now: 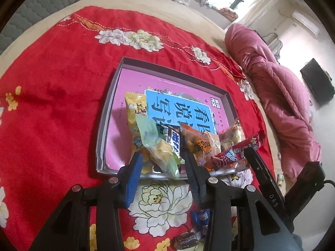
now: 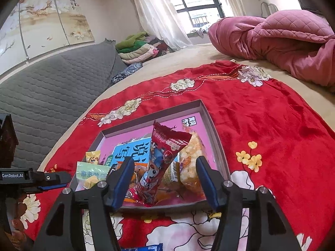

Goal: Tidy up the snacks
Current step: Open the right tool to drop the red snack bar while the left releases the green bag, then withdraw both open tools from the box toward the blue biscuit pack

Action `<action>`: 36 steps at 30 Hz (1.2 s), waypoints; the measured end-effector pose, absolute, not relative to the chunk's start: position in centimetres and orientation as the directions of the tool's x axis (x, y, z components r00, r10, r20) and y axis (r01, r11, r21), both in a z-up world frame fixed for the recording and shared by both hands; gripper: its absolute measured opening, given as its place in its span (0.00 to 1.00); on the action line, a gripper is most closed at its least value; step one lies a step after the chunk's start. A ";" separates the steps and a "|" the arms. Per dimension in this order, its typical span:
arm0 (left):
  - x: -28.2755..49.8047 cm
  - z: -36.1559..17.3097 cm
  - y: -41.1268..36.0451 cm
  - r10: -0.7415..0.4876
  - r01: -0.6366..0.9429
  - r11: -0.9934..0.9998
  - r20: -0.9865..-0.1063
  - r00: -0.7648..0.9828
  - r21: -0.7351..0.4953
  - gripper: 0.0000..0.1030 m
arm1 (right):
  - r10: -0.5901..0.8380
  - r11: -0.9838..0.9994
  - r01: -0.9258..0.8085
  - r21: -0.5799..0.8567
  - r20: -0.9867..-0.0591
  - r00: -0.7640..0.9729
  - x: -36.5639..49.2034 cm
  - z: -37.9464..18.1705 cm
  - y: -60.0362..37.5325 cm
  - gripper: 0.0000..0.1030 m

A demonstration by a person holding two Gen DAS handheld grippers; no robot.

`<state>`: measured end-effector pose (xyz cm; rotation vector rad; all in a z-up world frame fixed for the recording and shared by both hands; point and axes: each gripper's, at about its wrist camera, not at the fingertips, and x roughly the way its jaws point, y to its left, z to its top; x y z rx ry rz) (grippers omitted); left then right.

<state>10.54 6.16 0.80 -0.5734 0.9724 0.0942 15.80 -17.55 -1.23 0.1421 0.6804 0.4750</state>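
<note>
A shallow pink-lined box point(image 1: 113, 96) point(image 2: 211, 125) lies on the red flowered cloth and holds several snack packets at its near edge. My left gripper point(image 1: 162, 163) is open, its jaws either side of a pale green packet point(image 1: 156, 144) over the box's near rim. My right gripper point(image 2: 165, 179) is open, with a red packet point(image 2: 161, 163) leaning between its fingers, not gripped. Yellow point(image 1: 135, 113), orange point(image 1: 199, 144) and popcorn-like point(image 2: 191, 163) packets lie in the box.
A blue wrapper point(image 1: 200, 217) and a brown candy point(image 1: 185, 240) lie on the cloth point(image 1: 52, 104) in front of the box. A pink quilt point(image 2: 282, 41) is bunched at the far right. A grey headboard point(image 2: 52, 87) stands at the left.
</note>
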 end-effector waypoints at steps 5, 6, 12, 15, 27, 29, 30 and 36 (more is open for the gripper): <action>10.3 1.2 5.9 -0.160 -0.321 0.859 -0.804 0.573 -0.399 0.44 | 0.470 0.882 -0.383 0.274 -0.573 0.671 15.4 -1.2 -17.4 0.66; 10.2 1.2 5.9 -0.157 -0.321 0.860 -0.805 0.572 -0.396 0.44 | 0.471 0.881 -0.386 0.272 -0.574 0.670 15.3 -1.1 -17.4 0.66; 9.9 1.5 5.6 -0.154 -0.315 0.866 -0.808 0.569 -0.387 0.45 | 0.465 0.884 -0.383 0.268 -0.583 0.666 14.6 -1.0 -17.2 0.68; 9.7 1.7 5.3 -0.157 -0.305 0.871 -0.806 0.571 -0.386 0.46 | 0.459 0.888 -0.375 0.268 -0.587 0.667 14.3 -0.9 -17.3 0.72; 8.8 3.0 4.8 -0.155 -0.283 0.881 -0.797 0.583 -0.379 0.52 | 0.447 0.894 -0.363 0.264 -0.593 0.669 13.2 -0.3 -17.8 0.79; 8.6 3.2 4.7 -0.158 -0.279 0.882 -0.796 0.584 -0.380 0.52 | 0.448 0.893 -0.365 0.264 -0.595 0.667 13.0 -0.2 -17.7 0.79; 8.5 3.3 4.6 -0.158 -0.279 0.882 -0.796 0.585 -0.380 0.52 | 0.447 0.894 -0.364 0.263 -0.597 0.667 12.9 -0.2 -17.7 0.79; 8.0 3.5 4.3 -0.167 -0.268 0.884 -0.795 0.583 -0.383 0.52 | 0.447 0.893 -0.366 0.261 -0.599 0.664 12.4 0.1 -17.9 0.80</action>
